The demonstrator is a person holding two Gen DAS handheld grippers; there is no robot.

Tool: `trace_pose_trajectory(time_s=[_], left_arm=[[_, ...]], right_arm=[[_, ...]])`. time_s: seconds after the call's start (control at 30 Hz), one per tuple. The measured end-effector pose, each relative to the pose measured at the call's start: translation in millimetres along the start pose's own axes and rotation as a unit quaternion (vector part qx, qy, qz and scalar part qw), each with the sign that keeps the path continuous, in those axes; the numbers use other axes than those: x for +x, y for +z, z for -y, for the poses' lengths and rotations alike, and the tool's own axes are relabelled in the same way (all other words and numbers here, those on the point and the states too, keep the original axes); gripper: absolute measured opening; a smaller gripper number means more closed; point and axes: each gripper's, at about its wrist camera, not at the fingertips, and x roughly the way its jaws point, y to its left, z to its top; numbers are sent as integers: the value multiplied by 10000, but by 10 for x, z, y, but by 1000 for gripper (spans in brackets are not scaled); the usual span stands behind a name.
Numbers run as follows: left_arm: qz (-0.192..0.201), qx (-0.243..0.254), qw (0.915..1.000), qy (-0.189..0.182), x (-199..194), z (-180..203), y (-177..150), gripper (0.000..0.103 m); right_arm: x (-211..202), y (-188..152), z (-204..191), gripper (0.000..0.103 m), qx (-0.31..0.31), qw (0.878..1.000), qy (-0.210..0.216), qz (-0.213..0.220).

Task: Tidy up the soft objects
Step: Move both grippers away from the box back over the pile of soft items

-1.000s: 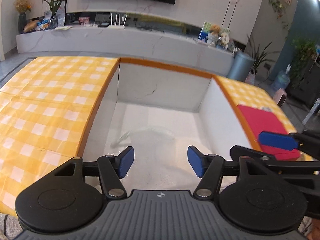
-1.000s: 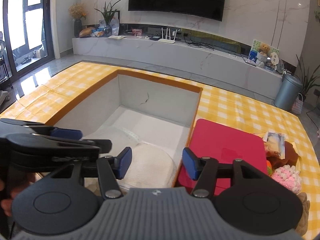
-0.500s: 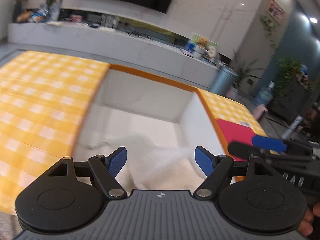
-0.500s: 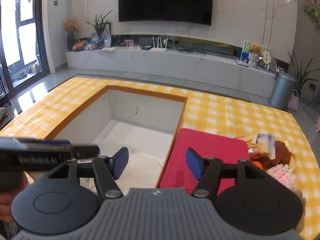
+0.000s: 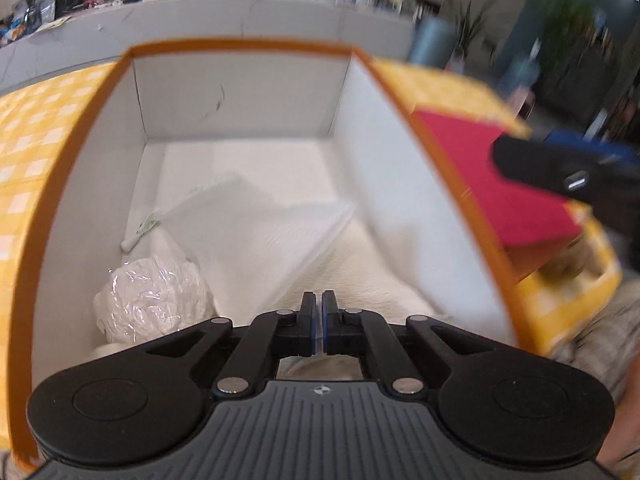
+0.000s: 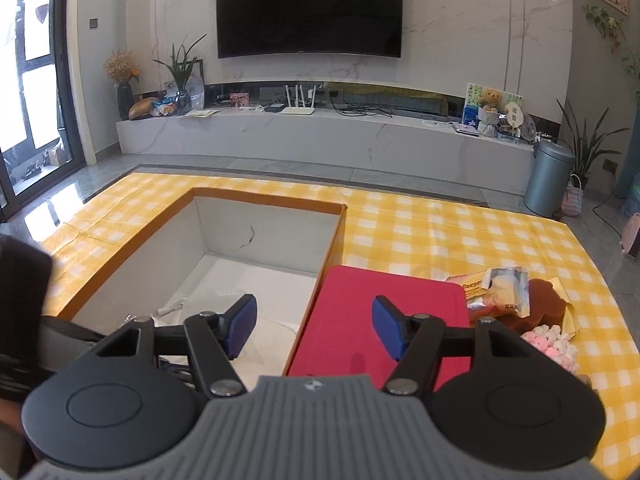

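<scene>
My left gripper [image 5: 318,312] is shut low inside the white box [image 5: 384,168] with the orange rim, and nothing shows between its blue pads. Just beyond its tips lies a cream fluffy cloth [image 5: 372,264], partly under a white quilted pad [image 5: 256,224]. A white bundle in clear plastic wrap [image 5: 154,296] sits in the box's near left corner. My right gripper [image 6: 314,320] stands open and empty above the box's right rim [image 6: 332,240] and the red lid [image 6: 384,312]. It also shows blurred as the right gripper [image 5: 560,164] at the left wrist view's right edge.
On the yellow checked cloth [image 6: 440,236] right of the red lid lie a snack packet [image 6: 500,288], a brown soft item [image 6: 540,304] and a pink-and-white fluffy item [image 6: 552,340]. A TV bench [image 6: 320,136] and a grey bin [image 6: 548,176] stand behind.
My left gripper went from wide open to shut and dipped forward and down into the box. The right gripper's view lifted a little, and the left gripper slid to its left edge.
</scene>
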Motion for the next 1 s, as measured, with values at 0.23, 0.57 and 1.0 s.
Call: trace_pose_trajectory(time_s=[0.23,0.57,1.0], left_arm=[[-115,-110,9998,123,11,21,-57,8],[802,-578,9941,448,-434,-127,-110,87],[1537,-680,9840,587,-850,-12,-54,89]], right_arm=[[18,-10,-43,64,-102,9999,36,-22],[-38,3,16,64,-31,10000,17,38],[-340,27,297,76,32,9991,-256,329]])
